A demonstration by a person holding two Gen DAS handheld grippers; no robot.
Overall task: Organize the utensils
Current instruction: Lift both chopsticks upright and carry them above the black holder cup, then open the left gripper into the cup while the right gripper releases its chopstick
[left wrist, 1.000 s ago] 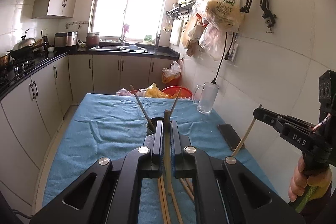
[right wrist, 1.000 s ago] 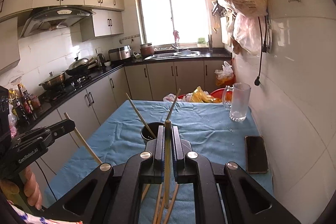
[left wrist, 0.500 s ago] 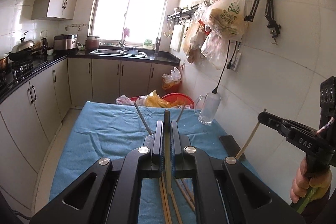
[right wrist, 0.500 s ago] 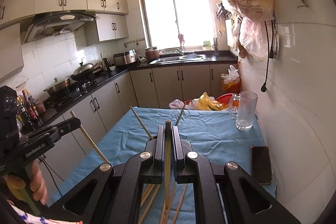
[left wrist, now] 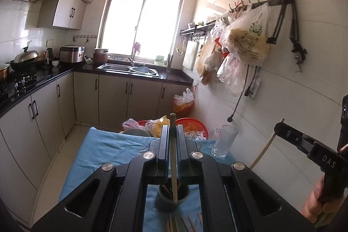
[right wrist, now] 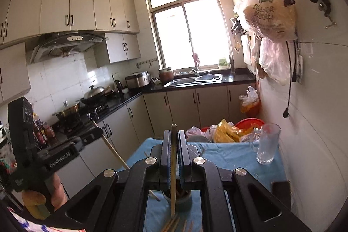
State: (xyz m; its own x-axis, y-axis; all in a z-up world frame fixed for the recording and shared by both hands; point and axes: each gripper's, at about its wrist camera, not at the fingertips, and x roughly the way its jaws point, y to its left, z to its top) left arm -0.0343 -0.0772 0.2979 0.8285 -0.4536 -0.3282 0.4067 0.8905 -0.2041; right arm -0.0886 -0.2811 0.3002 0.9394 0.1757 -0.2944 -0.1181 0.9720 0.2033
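A home kitchen: sink [left wrist: 128, 68], range hood [right wrist: 67, 45], wall cabinets [right wrist: 71, 3]

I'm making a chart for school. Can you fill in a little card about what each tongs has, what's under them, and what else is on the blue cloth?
left tongs: shut on a chopstick
right tongs: shut on a chopstick
under them: dark cup with sticks inside
loose chopsticks: lying on the cloth, near side of cup
also on cloth: glass mug, phone

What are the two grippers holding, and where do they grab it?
Each holds one chopstick near its upper end: left gripper its chopstick, right gripper its chopstick.
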